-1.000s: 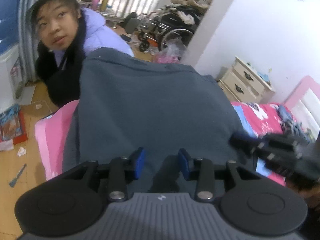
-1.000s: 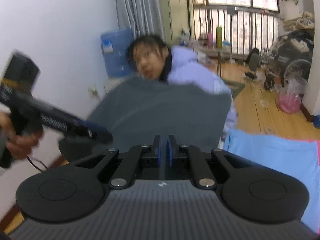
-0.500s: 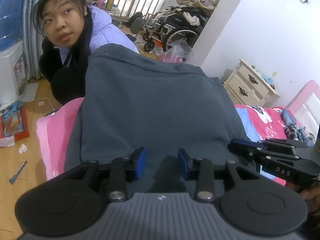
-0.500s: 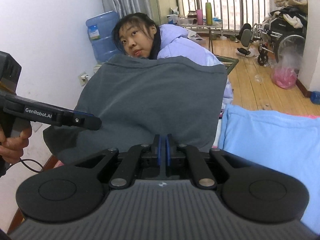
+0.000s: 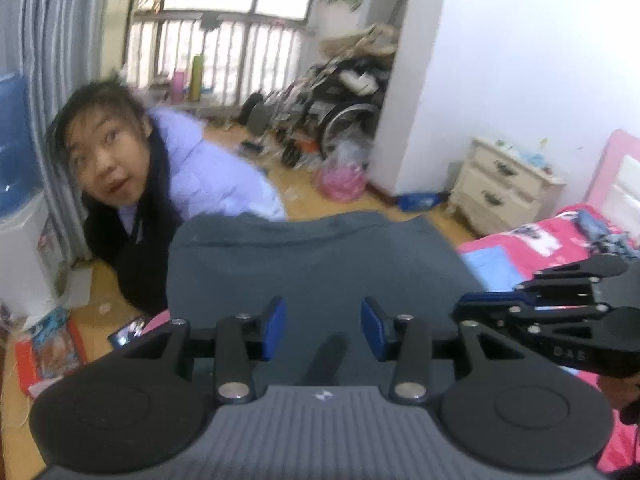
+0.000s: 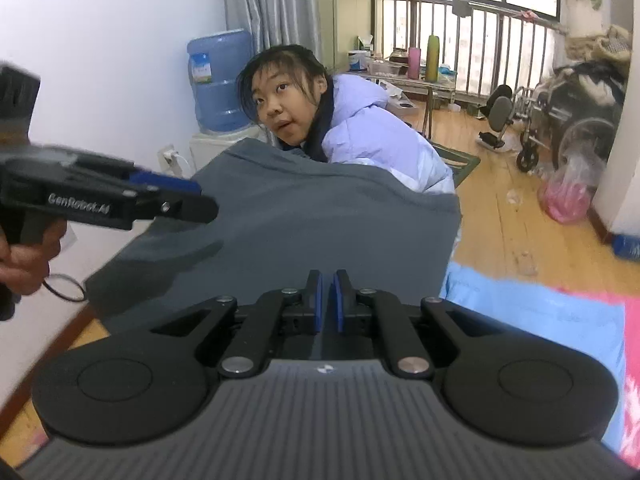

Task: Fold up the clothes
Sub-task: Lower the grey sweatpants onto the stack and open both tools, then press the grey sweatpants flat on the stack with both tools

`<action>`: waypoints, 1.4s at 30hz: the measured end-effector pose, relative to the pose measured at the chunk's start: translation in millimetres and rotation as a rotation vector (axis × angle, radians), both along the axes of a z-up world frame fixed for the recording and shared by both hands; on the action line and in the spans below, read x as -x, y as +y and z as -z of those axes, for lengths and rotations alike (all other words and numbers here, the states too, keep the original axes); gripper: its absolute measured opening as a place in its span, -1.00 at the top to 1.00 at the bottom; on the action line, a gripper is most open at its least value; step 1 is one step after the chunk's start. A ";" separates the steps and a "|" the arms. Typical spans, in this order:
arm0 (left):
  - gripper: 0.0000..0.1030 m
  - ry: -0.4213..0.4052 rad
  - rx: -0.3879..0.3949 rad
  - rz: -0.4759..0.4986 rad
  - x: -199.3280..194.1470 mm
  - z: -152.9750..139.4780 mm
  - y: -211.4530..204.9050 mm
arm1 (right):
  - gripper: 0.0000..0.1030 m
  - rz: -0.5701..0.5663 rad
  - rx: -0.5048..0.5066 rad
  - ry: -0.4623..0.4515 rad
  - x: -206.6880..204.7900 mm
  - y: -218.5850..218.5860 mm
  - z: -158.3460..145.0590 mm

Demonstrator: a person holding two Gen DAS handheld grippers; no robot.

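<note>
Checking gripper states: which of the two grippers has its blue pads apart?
The left gripper: jaws opening over the grey garment; the right gripper's pads nearly meet.

Matt grey cloth garment (image 5: pixel 316 264), soft and smooth. The left gripper (image 5: pixel 323 330) shows matt black plastic, blue rubbery pads, shiny metal pivots. Glossy wood floor (image 6: pixel 516 216) gleams behind.

ahead: person (image 6: pixel 320 120) blocks far edge | right: wooden floor (image 6: pixel 520 220) open

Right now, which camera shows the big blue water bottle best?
The right wrist view: the water bottle stands whole and sharp by the curtain. The left wrist view catches only a blurred sliver of it at the left edge.
</note>
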State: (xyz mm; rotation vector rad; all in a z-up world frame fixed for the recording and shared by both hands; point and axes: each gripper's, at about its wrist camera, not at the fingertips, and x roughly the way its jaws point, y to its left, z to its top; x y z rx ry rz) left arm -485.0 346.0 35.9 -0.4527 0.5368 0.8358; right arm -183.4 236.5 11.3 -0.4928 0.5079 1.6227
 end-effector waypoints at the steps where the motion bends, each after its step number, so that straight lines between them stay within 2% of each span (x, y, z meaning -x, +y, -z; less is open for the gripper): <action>1: 0.20 0.017 0.022 -0.015 -2.4 6.9 7.8 | 0.89 0.005 0.012 0.001 -0.7 6.8 4.2; 3: 0.30 0.049 0.084 -0.039 -2.4 24.3 19.3 | 0.91 0.023 0.054 0.011 -4.0 19.1 18.0; 5: 0.29 0.027 0.095 -0.049 2.4 24.3 20.7 | 0.91 0.026 0.067 0.020 -6.1 23.9 22.2; 7: 0.21 -0.004 0.061 -0.033 5.0 12.5 18.8 | 0.90 0.013 0.046 0.023 -7.5 23.5 14.8; 10: 0.15 0.004 -0.001 -0.002 -2.9 1.6 23.7 | 0.89 0.016 0.007 0.023 -13.9 29.8 2.5; 14: 0.17 0.059 -0.002 -0.012 -21.7 13.2 46.9 | 0.89 0.075 0.015 0.062 -27.3 56.4 10.9; 17: 0.17 0.044 0.016 -0.020 -22.8 14.4 51.7 | 0.90 0.110 0.065 0.105 -34.8 70.1 27.3; 22: 0.06 0.015 -0.066 0.005 -26.6 -6.7 54.1 | 0.89 0.117 0.003 0.135 -40.3 66.3 9.9; 24: 0.06 0.051 -0.054 -0.022 -32.5 -1.0 65.6 | 0.89 0.134 -0.007 0.124 -44.7 78.2 8.4; 26: 0.02 0.052 -0.014 -0.052 -33.9 10.7 81.0 | 0.89 0.158 0.024 0.131 -50.4 96.1 17.9; 29: 0.02 0.003 0.016 -0.083 -29.9 12.2 92.6 | 0.89 0.194 0.059 0.113 -56.0 112.2 34.5; 35: 0.07 -0.089 0.015 -0.167 -8.0 -16.4 92.9 | 0.89 0.265 -0.009 0.167 -81.7 92.8 13.1; 37: 0.07 -0.110 0.006 -0.146 -0.8 -30.5 77.9 | 0.88 0.256 -0.027 0.186 -88.0 76.2 3.8; 40: 0.06 -0.082 -0.001 -0.078 4.6 -44.1 43.1 | 0.87 0.185 -0.019 0.190 -82.1 41.3 -2.8; 42: 0.05 -0.066 0.021 -0.033 8.9 -45.6 17.5 | 0.86 0.131 0.003 0.182 -69.3 14.6 -2.6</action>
